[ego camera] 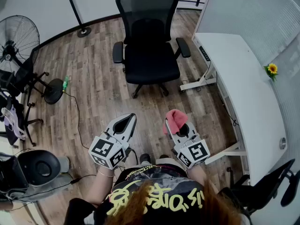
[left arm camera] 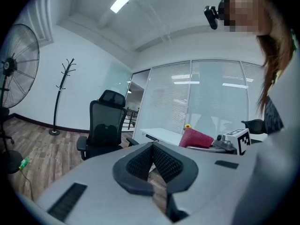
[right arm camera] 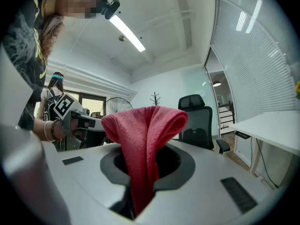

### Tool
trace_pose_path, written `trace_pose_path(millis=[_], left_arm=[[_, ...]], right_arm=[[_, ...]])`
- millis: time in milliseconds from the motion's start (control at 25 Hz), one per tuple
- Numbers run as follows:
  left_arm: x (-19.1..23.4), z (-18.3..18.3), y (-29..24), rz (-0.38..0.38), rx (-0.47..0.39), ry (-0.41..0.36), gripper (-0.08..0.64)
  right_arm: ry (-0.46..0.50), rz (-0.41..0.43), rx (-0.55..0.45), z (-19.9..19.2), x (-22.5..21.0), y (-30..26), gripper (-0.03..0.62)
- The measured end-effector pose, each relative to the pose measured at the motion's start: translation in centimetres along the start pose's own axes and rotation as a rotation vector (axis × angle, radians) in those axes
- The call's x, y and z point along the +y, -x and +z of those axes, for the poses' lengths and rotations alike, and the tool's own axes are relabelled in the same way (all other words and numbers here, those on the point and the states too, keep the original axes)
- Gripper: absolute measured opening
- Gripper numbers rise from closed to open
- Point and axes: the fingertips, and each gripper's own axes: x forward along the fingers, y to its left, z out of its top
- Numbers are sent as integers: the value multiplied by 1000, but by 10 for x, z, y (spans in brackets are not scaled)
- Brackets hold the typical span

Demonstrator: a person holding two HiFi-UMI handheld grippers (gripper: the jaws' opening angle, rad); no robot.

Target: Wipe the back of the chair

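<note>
Wood-plank floor [ego camera: 98, 78] carries black office chair [ego camera: 149, 50] on castors, centre frame. Coat stand [ego camera: 84, 31] base sits near wall, up-frame left of chair. Pedestal fan [ego camera: 18, 36] at left edge, thin cable [ego camera: 78, 116] trailing over boards beside it. White desk [ego camera: 234, 69] stands just right of chair, small sunflower [ego camera: 271, 69] on top.

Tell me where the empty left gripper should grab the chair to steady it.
Probably the armrest on the left gripper's side, from above: the chair faces you and that narrow pad sticks out clear of the seat.
</note>
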Motion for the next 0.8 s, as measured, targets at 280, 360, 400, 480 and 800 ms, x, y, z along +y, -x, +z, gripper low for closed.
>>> trace_pose_path(millis=[280, 360, 400, 480, 800], left_arm=[[2, 3, -4, 2, -3, -3, -6], [3, 3, -4, 1, -2, -2, -6], [3, 3, -4, 0, -1, -1, -6], [2, 1, -4, -2, 2, 1, -6], [4, -2, 0, -3, 15, 5, -6]], right_arm=[[12, 5, 3, 1, 0, -4, 72], [10, 0, 1, 2, 0, -4, 72], [9, -2, 0, 2, 1, -4, 72], [1, -1, 1, 2, 1, -3, 73], [-38, 15, 12, -4, 4, -3, 74]])
